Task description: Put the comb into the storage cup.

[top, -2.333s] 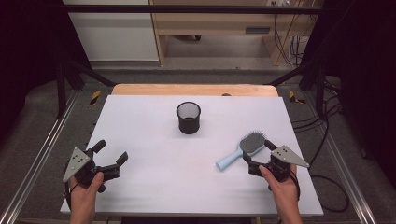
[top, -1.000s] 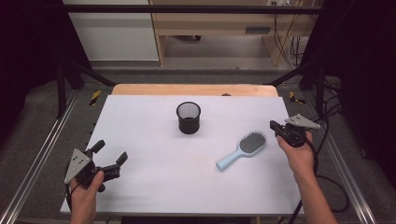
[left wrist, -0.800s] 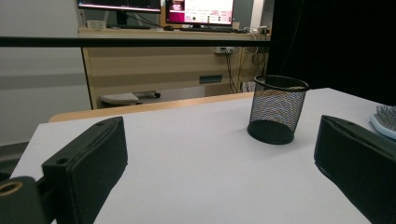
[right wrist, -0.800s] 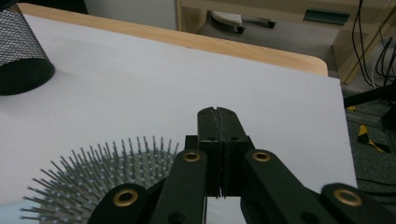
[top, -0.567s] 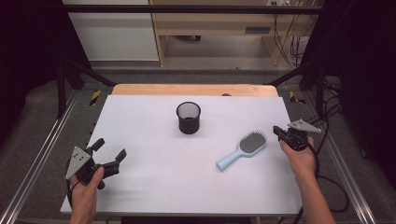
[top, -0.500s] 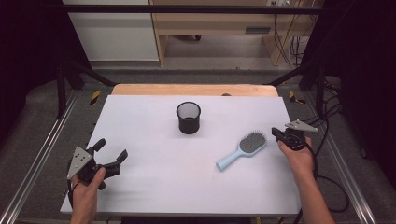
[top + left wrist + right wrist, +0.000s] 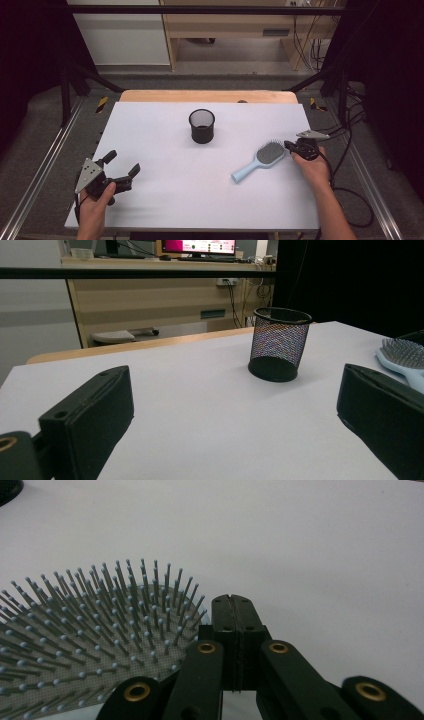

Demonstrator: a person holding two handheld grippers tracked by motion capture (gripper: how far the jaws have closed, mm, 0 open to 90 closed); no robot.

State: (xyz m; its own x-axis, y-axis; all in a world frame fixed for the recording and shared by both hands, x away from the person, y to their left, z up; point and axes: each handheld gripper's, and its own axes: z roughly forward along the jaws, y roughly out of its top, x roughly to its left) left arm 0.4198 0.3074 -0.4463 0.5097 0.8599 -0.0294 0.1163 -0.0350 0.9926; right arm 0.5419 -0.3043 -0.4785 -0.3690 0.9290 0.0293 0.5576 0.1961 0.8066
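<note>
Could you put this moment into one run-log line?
right tool: shut, beside hairbrush head | left tool: open, idle | mesh cup: upright

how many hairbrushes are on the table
1. The light blue hairbrush lies on the right side of the white table, bristles up, handle toward the middle, beside the right tool.

Hairbrush [image 7: 265, 157]: smooth pale-blue plastic, grey bristle pad. Cup [image 7: 202, 126]: black wire mesh. Bench [image 7: 165, 150]: matt white top, wooden edge.
</note>
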